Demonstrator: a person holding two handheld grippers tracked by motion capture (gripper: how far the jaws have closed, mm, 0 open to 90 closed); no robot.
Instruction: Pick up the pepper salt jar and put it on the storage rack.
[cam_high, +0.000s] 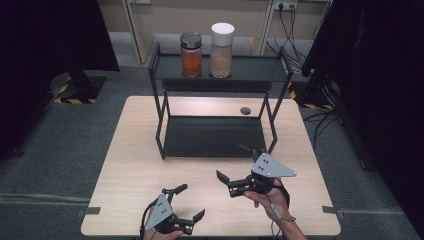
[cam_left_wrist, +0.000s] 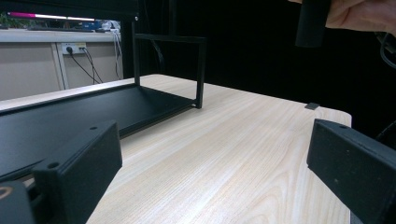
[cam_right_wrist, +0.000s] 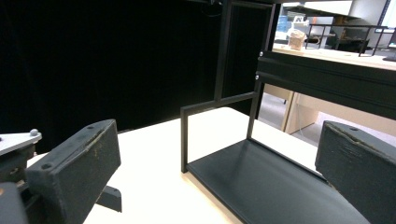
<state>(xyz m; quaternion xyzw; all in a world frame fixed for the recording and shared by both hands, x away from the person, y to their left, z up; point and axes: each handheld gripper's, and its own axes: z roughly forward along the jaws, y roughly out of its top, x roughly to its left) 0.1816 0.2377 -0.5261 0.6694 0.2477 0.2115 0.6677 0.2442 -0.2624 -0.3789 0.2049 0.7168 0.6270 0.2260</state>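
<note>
A pale wooden table (cam_high: 135, 170) carries a black two-tier rack (cam_high: 215, 136).

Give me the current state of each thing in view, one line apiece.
Left hand-held gripper: open, empty, above the table.
Right hand-held gripper: open, empty, near the rack's front.
Orange spice jar: upright, lidded, on the rack's top shelf.
White-capped jar: upright, capped, beside it.
Rack's lower shelf: bare.

This looks like a lab or test room rather than a home: black curtains (cam_high: 40, 35) hang on both sides, a lone wooden table (cam_high: 130, 175) stands on grey carpet (cam_high: 60, 145), hazard-striped stand bases (cam_high: 75, 95) sit beside it, and cables (cam_high: 290, 35) trail from wall sockets (cam_high: 285, 6), perhaps feeding recording gear.
</note>
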